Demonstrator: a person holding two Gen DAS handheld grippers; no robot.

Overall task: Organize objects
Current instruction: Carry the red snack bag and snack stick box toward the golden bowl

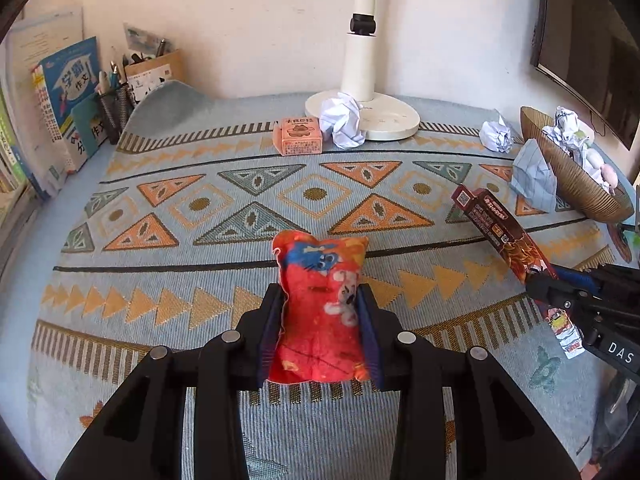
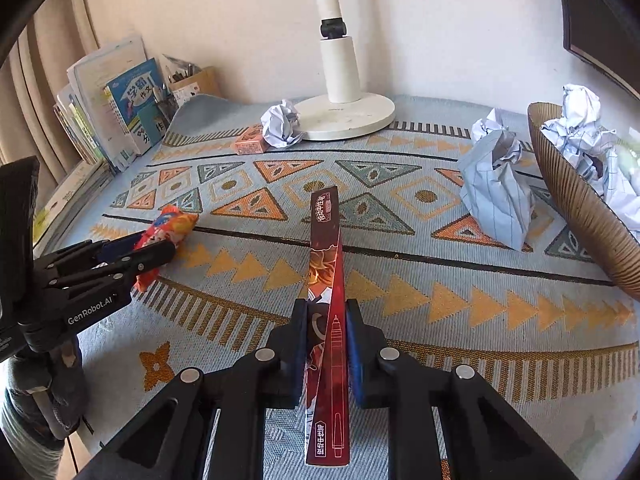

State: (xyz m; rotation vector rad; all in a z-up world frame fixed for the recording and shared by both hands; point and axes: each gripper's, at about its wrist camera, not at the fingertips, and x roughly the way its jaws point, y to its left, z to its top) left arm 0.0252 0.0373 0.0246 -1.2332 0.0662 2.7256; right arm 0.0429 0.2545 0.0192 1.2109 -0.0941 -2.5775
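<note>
My left gripper (image 1: 320, 300) is shut on a red beanbag (image 1: 320, 304) with blue and white print, held just above the patterned cloth. It also shows in the right wrist view (image 2: 168, 228), at left. My right gripper (image 2: 326, 320) is shut on a long dark red pen box (image 2: 326, 264), held edge-up over the cloth. In the left wrist view the box (image 1: 504, 236) sticks out of the right gripper (image 1: 548, 284) at right.
A white lamp base (image 1: 384, 116) stands at the back. An orange box (image 1: 298, 136) and crumpled paper balls (image 1: 342, 120) lie by it. A brown bowl (image 2: 576, 208) with paper sits at right, folded paper (image 2: 496, 196) beside it. Books (image 1: 68, 96) and pen holders (image 1: 116, 104) stand at left.
</note>
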